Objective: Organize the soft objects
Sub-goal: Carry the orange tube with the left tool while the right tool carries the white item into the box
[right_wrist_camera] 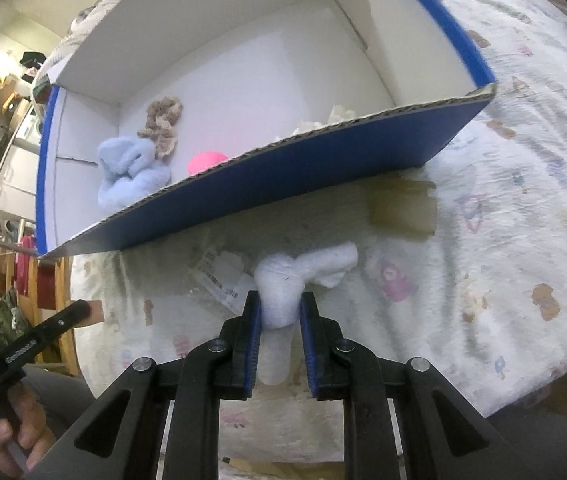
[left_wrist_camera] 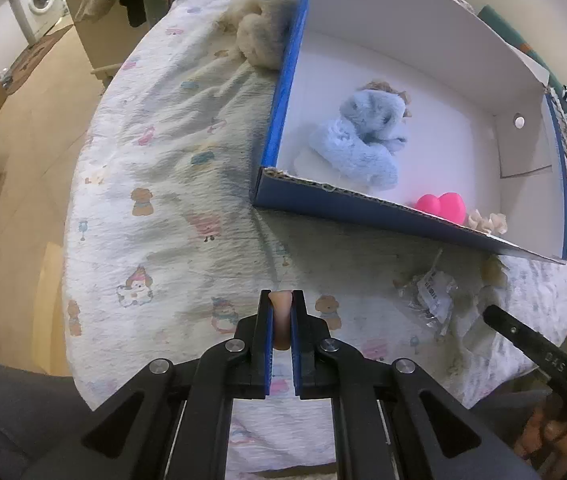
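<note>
L wrist: fingers [left_wrist_camera: 261, 320] pinch small peach item [left_wrist_camera: 282, 320] | R wrist: fingers [right_wrist_camera: 252, 320] clamp white sock [right_wrist_camera: 281, 292]

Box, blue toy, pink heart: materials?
Box: corrugated cardboard, fluting visible along the cut edge, blue outside, matte white inside. Blue toy: plush, fuzzy pile. Pink heart: smooth, slightly glossy, probably rubber or foam; can't tell which.

The box's blue front wall [right_wrist_camera: 283, 184] blocks the way in; above it is open.
</note>
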A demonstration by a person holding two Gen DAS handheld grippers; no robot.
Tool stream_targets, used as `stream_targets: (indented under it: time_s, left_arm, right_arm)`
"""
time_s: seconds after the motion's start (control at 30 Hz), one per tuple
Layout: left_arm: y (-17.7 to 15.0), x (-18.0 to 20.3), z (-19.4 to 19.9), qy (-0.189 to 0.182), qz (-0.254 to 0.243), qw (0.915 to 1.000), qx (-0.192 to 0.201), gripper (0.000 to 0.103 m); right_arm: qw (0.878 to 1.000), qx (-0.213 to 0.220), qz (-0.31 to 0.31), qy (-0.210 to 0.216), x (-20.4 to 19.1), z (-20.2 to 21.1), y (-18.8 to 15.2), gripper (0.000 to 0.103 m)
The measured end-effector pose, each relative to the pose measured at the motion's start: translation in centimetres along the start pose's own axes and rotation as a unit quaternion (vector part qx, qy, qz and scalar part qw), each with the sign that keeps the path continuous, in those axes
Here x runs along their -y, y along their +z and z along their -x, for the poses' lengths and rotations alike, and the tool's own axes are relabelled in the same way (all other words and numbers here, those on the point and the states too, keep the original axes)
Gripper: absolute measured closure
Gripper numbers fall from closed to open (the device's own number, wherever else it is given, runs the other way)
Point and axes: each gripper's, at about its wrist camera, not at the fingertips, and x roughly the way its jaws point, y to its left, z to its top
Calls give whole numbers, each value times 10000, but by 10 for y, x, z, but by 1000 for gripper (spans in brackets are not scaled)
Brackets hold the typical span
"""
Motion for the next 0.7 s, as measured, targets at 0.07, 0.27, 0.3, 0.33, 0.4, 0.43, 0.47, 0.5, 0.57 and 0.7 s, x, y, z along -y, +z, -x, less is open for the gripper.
stream_targets:
  time_s: [0.07,0.27,0.3,0.33,0.4,0.43,0.47,0.5,0.57,0.7]
  left_arm:
    - [-1,0,1,55,-10,10000,27,96]
    - [-7,-3,9,196,-77,9998,64,96]
    - [-7,-3,12,215,-79,9997,88,96]
    - [-8,-4,15,230,-71,9996,130,96]
    - [-8,-7,24,196,15,9996,205,96]
    - [-8,-9,29,139,85,9996,235,96]
    - [-8,-10,33,84,150,9995,250,96]
    - [-8,-12,37,18,219,9995,240,96]
    - [-7,-14,44,-64,360,9990,275,96]
    - [3,-12,61,-134,457,9978,460,96]
  right_arm:
    - [10000,60,11,38,3,7,1,83]
    - [9986,296,147,403,-7,37,-4,83]
    - [9982,334,213,457,-10,42,-4,83]
    - [9975,377,289,514,-15,48,-5,83]
    - [9962,451,401,632,-22,58,-7,83]
    - [9956,476,448,673,-26,61,-7,83]
    - [9950,506,490,711,-29,65,-8,83]
    - [9942,545,537,759,-32,70,-8,83]
    - [9929,601,597,841,-37,78,-8,83]
    - [9898,759,746,951,-49,97,-2,83]
